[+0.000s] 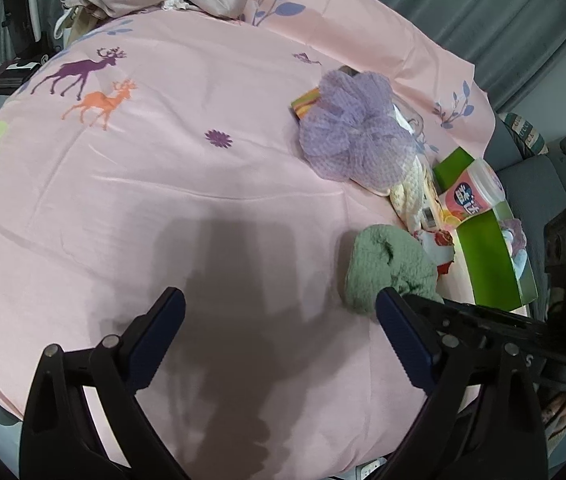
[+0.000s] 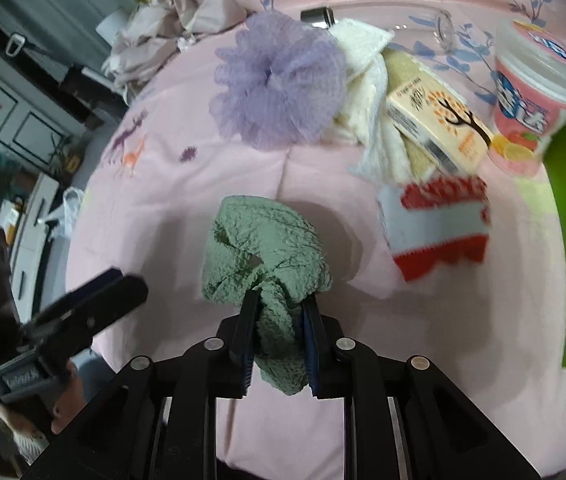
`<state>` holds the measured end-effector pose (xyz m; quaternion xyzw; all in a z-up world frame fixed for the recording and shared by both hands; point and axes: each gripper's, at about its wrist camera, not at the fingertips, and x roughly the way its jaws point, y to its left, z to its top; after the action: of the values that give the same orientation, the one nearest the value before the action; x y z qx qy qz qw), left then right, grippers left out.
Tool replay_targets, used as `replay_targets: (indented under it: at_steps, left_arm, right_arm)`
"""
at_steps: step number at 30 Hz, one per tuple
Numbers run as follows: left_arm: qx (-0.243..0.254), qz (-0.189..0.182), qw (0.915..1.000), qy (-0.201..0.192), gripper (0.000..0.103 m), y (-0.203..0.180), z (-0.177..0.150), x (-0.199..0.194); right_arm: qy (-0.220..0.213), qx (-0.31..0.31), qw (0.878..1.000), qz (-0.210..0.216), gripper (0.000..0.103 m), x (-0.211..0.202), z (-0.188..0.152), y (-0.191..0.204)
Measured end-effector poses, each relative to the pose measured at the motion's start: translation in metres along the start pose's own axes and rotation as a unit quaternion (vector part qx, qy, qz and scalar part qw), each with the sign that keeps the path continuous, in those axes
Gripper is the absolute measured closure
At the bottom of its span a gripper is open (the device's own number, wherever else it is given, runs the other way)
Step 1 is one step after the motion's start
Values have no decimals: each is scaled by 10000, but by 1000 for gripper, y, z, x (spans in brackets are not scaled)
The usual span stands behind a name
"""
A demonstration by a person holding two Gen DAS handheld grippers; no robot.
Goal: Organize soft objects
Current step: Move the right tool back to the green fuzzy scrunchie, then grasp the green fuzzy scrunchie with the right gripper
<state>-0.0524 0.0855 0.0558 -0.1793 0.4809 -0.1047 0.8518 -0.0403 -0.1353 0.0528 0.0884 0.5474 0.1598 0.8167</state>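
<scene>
Green cloth (image 2: 267, 240), lilac mesh puff (image 2: 279, 80), pink deer-print sheet (image 1: 163, 180).

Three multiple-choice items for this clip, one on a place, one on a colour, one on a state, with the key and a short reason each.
1. Where does the purple mesh pouf lie?
A. on the pink bedspread
B. inside the green box
C. on the floor

2. What colour is the cloth between the right gripper's pads?
A. white
B. green
C. red

3. How does the left gripper stand?
A. shut on a cloth
B. shut on a cup
C. open, holding nothing

Key: 1 A, it rests on the bedspread beside a white cloth; 2 B, the pinched cloth is sage green; 3 C, only bedspread shows between its spread fingers.
</scene>
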Motion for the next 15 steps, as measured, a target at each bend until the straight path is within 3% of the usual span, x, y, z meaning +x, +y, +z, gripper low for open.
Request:
replay_targets:
  at_steps: [1, 3, 10, 15]
  left_arm:
    - [19, -14, 10000, 29, 9, -2, -1, 2]
    - [76, -36, 9999, 98, 10, -8, -3, 5]
    - [163, -301, 9990, 298, 11, -27, -9, 13]
    - [385, -407, 9974, 452, 23, -47, -15, 21]
  right_arm:
    - [-54, 47, 10000, -24, 68, -2, 0, -2]
    - [-210, 201, 9996, -11, 46, -10, -1, -9]
    - [-522, 665, 9954, 440, 44, -28, 0, -28]
    - [-417, 963, 9913, 796, 44, -15, -2, -35]
